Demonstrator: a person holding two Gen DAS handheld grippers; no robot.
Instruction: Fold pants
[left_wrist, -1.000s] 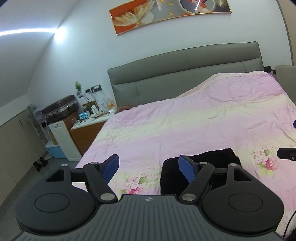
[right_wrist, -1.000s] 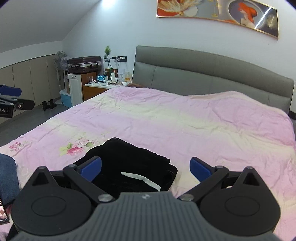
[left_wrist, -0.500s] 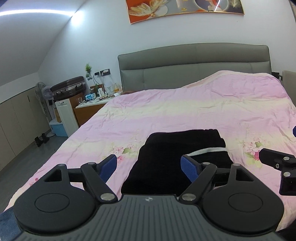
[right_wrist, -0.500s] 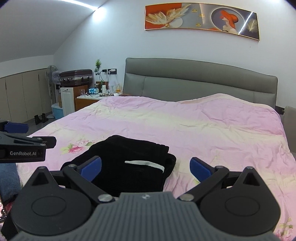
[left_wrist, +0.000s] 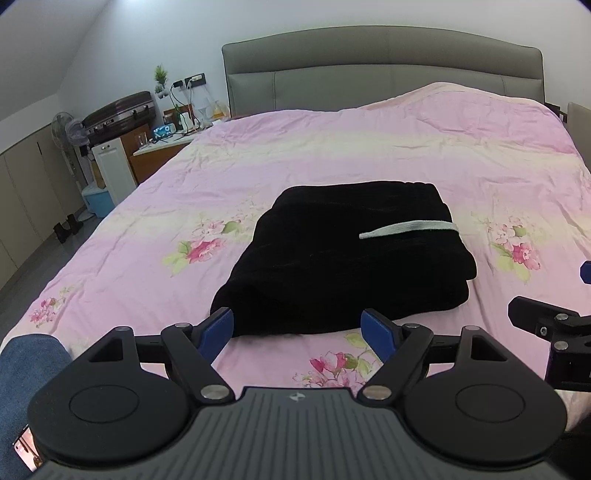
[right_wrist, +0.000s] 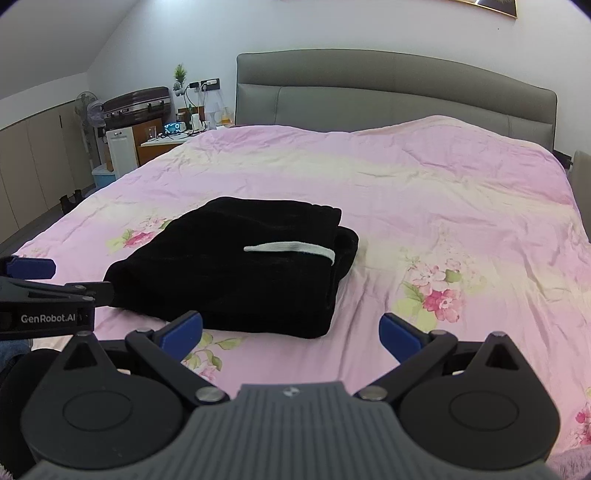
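Black pants (left_wrist: 343, 254) lie folded into a compact stack on the pink floral bedspread (left_wrist: 369, 147), with a white drawstring (left_wrist: 410, 229) across the top. They also show in the right wrist view (right_wrist: 236, 266). My left gripper (left_wrist: 297, 334) is open and empty, just in front of the stack's near edge. My right gripper (right_wrist: 291, 332) is open and empty, near the stack's front right corner. Part of the left gripper (right_wrist: 44, 295) shows at the left of the right wrist view.
A grey padded headboard (left_wrist: 384, 66) stands at the far end. A nightstand with clutter (left_wrist: 162, 147), a suitcase (left_wrist: 118, 114), a fan (left_wrist: 68, 129) and wall cabinets are at the left. A denim-clad knee (left_wrist: 26, 373) is at the lower left.
Both cameras have tilted down and pulled back from the stack, so the whole folded stack now shows ahead of the open fingers. The pants have not moved.
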